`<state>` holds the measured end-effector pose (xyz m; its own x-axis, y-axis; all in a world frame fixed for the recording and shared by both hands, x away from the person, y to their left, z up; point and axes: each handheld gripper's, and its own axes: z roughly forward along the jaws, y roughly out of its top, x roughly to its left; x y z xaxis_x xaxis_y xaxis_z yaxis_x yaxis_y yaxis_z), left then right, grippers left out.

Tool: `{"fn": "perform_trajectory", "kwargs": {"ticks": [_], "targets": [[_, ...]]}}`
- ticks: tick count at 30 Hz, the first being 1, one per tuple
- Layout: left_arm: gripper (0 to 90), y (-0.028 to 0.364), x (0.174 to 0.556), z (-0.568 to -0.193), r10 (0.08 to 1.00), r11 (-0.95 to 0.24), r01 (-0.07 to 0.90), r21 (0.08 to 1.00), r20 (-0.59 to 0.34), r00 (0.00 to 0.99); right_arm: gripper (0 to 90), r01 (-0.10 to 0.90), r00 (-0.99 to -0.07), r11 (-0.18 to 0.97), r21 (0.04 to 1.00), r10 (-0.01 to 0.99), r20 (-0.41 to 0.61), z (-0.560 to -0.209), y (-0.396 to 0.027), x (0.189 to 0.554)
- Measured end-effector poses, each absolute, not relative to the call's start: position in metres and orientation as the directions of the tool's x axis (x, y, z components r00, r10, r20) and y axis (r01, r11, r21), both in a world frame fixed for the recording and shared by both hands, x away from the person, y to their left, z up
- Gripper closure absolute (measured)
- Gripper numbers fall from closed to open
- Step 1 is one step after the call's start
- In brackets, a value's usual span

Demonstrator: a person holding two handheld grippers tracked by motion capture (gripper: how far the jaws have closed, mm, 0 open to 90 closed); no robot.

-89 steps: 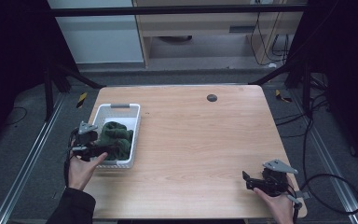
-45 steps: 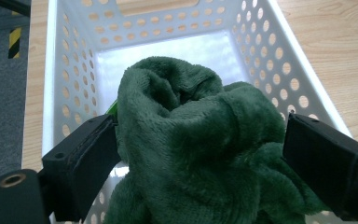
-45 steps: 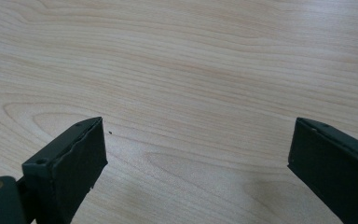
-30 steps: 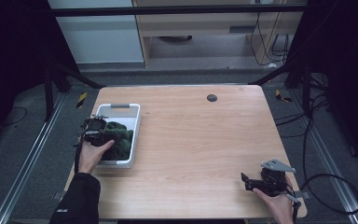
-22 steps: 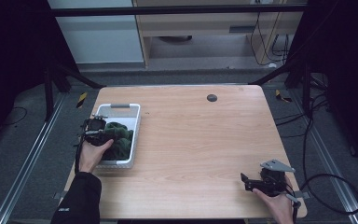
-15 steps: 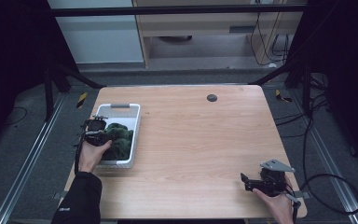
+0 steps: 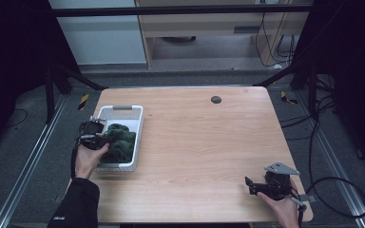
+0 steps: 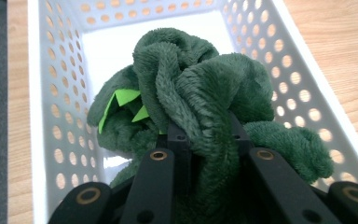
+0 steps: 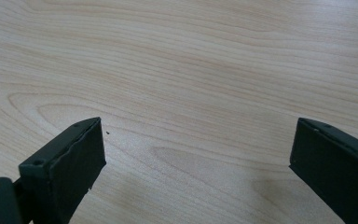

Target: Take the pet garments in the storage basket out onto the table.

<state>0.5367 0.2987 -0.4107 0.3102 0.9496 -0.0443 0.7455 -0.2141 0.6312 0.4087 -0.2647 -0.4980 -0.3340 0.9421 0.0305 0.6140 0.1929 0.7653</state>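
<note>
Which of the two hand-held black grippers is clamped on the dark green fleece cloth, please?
The left gripper, in the white perforated basket, pinches the dark green fleece cloth; the right gripper gapes over bare wooden table.

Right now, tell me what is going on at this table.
A person works with a gripper in each hand. The left gripper has just closed on a dark green fleece cloth bunched in the white perforated basket near the table's left edge. The right gripper rests open over bare wood at the wooden table's near right corner.

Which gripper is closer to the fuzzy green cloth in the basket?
Left. The left gripper is clamped on the green cloth inside the white basket; the right gripper sits far across the table, open.
</note>
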Motion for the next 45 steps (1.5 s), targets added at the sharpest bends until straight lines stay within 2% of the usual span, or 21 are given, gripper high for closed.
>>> {"fn": "perform_trajectory", "kwargs": {"ticks": [24,45], "targets": [[78.7,0.301,0.511,-0.357,0.926,-0.245,0.644,0.725,-0.020,0.376,3.4,0.615,-0.333,0.194,0.764,0.942,0.029,-0.498,-0.264,0.409],[78.8,0.300,0.504,-0.333,0.923,-0.251,0.599,0.761,0.002,0.385,3.5,0.614,-0.335,0.195,0.765,0.942,0.029,-0.498,-0.264,0.408]]}}
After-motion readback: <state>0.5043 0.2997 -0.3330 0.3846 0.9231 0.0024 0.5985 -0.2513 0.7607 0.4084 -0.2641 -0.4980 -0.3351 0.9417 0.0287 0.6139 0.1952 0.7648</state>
